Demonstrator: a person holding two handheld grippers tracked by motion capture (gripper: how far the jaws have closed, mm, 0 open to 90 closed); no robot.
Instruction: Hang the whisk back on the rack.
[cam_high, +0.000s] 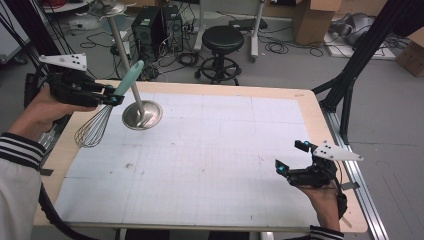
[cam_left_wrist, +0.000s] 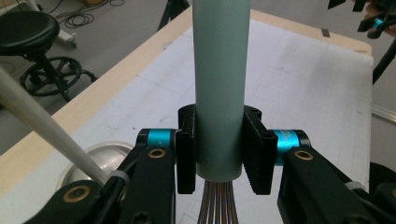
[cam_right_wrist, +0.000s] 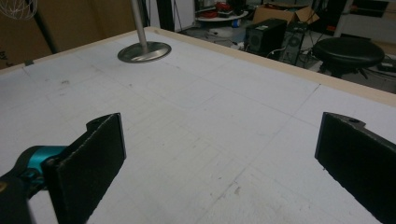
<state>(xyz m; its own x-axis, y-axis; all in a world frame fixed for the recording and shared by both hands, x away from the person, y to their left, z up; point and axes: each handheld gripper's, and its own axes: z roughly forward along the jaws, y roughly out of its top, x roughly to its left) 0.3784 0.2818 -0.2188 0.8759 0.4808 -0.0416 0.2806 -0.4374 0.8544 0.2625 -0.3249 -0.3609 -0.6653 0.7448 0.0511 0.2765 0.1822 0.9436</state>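
Observation:
A whisk with a pale teal handle (cam_high: 128, 78) and a wire head (cam_high: 93, 129) hangs in the air over the table's far left corner, wires down. My left gripper (cam_high: 113, 96) is shut on the handle just above the wires; in the left gripper view both pads press the handle (cam_left_wrist: 219, 88). A metal stand with a round base (cam_high: 142, 114) and a tall pole (cam_high: 120, 47) rises right beside the whisk. My right gripper (cam_high: 291, 157) stands open near the table's right front, with nothing between its jaws (cam_right_wrist: 219, 154).
A white gridded mat (cam_high: 210, 160) covers the wooden table (cam_high: 310, 105). Beyond the far edge stand a black stool (cam_high: 222, 42), computer towers (cam_high: 155, 30) and loose cables. A black tripod leg (cam_high: 360, 60) rises off the right edge.

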